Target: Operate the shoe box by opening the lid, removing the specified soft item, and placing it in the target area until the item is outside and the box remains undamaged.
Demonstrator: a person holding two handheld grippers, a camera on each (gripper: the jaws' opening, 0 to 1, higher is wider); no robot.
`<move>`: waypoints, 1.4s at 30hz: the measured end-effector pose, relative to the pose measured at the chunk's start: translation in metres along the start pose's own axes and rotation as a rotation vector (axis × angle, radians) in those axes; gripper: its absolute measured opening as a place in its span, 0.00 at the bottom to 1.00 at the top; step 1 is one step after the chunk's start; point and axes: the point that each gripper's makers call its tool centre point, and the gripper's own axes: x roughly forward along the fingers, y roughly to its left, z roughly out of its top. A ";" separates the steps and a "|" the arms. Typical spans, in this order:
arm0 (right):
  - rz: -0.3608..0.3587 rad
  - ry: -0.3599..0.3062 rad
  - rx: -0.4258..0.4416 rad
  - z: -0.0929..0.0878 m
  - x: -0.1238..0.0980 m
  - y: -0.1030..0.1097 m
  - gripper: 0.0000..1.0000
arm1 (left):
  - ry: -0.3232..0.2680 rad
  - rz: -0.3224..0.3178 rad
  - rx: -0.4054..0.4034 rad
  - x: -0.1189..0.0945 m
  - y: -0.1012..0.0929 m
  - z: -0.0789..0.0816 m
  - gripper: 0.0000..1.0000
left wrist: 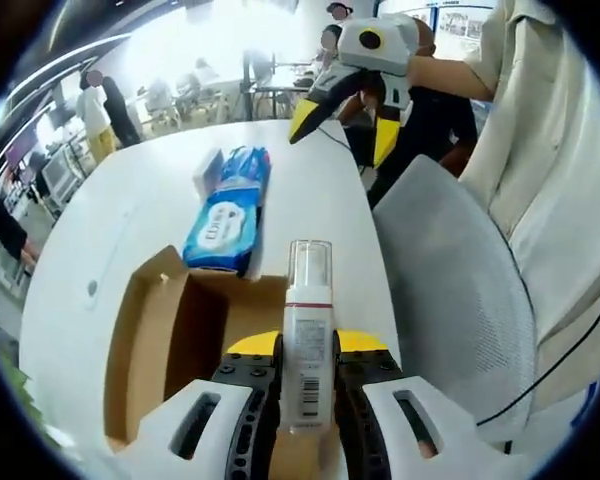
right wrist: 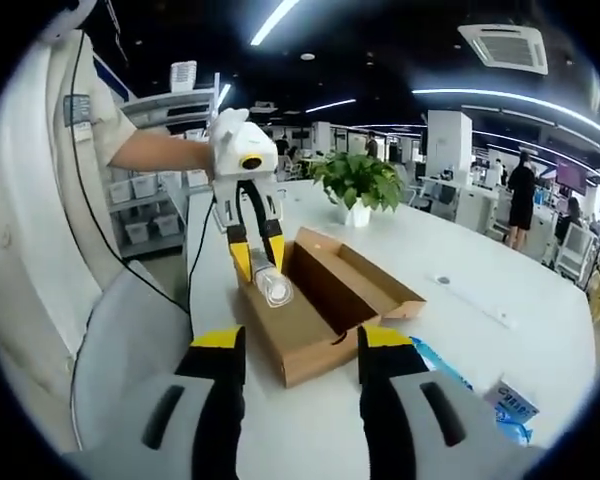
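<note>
left claw [left wrist: 308, 365] grips bottle [left wrist: 308, 330] | label blurred | shoe box [left wrist: 170, 340] cut off

Blue wipes pack [left wrist: 228, 210], grey chair [left wrist: 455, 300], potted plant [right wrist: 357, 182].

Both white plastic grippers, the left gripper [left wrist: 308, 372] and the right gripper [right wrist: 302, 352], have black jaws with yellow tips, and the person's cream short-sleeved shirt [left wrist: 550, 150] carries a black cable [right wrist: 100, 235].

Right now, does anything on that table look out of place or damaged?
Nothing looks damaged. The cardboard box lies open and intact. One oddity: the left gripper holds a hard pump bottle over it, not a soft item; the blue wipes pack lies beside the box.
</note>
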 end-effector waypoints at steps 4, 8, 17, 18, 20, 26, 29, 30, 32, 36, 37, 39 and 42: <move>0.025 0.003 -0.008 0.001 0.006 0.007 0.39 | -0.012 -0.018 0.017 0.002 -0.005 0.008 0.16; 0.051 0.001 -0.021 0.002 0.012 0.014 0.35 | -0.021 -0.033 0.028 0.004 -0.010 0.013 0.16; 0.097 -0.001 -0.037 0.006 0.023 0.027 0.31 | -0.041 -0.058 0.069 0.009 -0.018 0.025 0.16; 0.100 0.000 -0.038 0.006 0.024 0.027 0.31 | -0.044 -0.061 0.072 0.009 -0.018 0.026 0.16; 0.109 0.003 -0.046 0.006 0.026 0.029 0.30 | -0.052 -0.064 0.083 0.010 -0.020 0.029 0.16; 0.133 0.009 -0.068 0.008 0.030 0.035 0.24 | -0.072 -0.079 0.102 0.011 -0.027 0.038 0.16; 0.142 0.016 -0.086 0.008 0.032 0.036 0.21 | -0.084 -0.086 0.105 0.010 -0.030 0.041 0.16; 0.145 0.018 -0.092 0.008 0.032 0.037 0.20 | -0.090 -0.088 0.108 0.010 -0.031 0.043 0.16; 0.144 0.013 -0.096 0.010 0.033 0.037 0.19 | -0.099 -0.091 0.112 0.010 -0.032 0.045 0.16; 0.147 0.015 -0.109 0.010 0.034 0.037 0.18 | -0.117 -0.095 0.117 0.009 -0.033 0.048 0.16; 0.147 0.017 -0.121 0.010 0.034 0.037 0.18 | -0.119 -0.094 0.121 0.010 -0.033 0.049 0.16; 0.153 0.021 -0.132 0.009 0.034 0.038 0.18 | -0.124 -0.097 0.129 0.010 -0.033 0.048 0.16; 0.154 0.024 -0.159 0.010 0.034 0.039 0.17 | -0.131 -0.099 0.131 0.010 -0.032 0.048 0.17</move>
